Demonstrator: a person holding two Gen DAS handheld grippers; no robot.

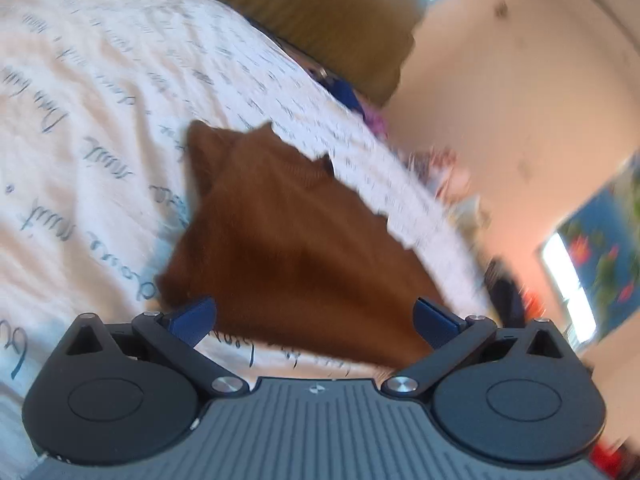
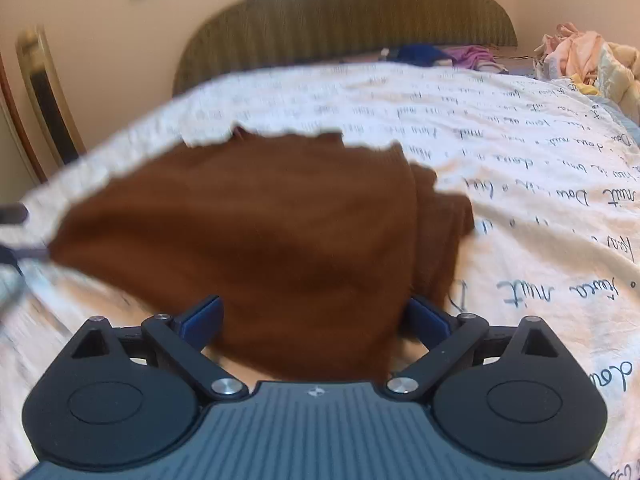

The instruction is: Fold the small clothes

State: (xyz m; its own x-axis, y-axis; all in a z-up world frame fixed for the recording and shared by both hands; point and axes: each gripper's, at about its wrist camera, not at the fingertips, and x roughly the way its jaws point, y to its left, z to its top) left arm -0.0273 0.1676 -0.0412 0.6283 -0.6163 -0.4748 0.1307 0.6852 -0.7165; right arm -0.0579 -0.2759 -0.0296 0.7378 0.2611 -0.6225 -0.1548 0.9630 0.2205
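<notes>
A brown knitted garment [image 1: 288,240] lies spread on a white bedsheet printed with handwriting [image 1: 100,100]. My left gripper [image 1: 314,312] is open wide just above the garment's near edge, and the cloth shows between its blue fingers without either pad pressing on it. In the right wrist view the same brown garment [image 2: 260,232] runs from the left edge of the bed to a bunched fold on the right. My right gripper [image 2: 314,312] also stands open, with the near part of the cloth lying loosely between its fingers. Both views are blurred.
An olive ribbed headboard [image 2: 348,12] closes off the far end of the bed. Blue and purple clothes [image 2: 440,54] lie by it, and a pile of pale clothes [image 2: 588,60] sits at the far right. A framed piece of furniture [image 2: 44,100] stands left of the bed.
</notes>
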